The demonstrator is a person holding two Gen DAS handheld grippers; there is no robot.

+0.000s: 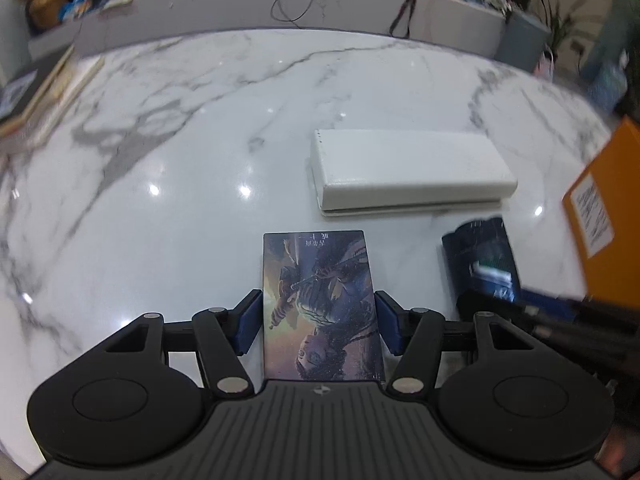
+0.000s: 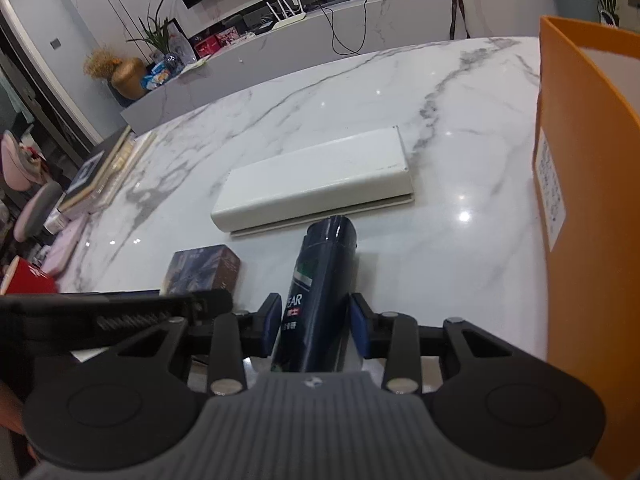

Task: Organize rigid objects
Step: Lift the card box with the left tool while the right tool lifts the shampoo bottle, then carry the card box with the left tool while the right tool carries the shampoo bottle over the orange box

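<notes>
My left gripper is shut on a flat illustrated box, with both blue pads against its sides. The box also shows from the right wrist view, low over the marble table. My right gripper is shut on a dark blue bottle that points forward; the bottle shows in the left wrist view too. A long white box lies on the table beyond both, also in the right wrist view.
A tall orange box stands at the right, also in the left wrist view. Books are stacked at the table's left edge. A red object sits at the near left. A counter with clutter runs behind the table.
</notes>
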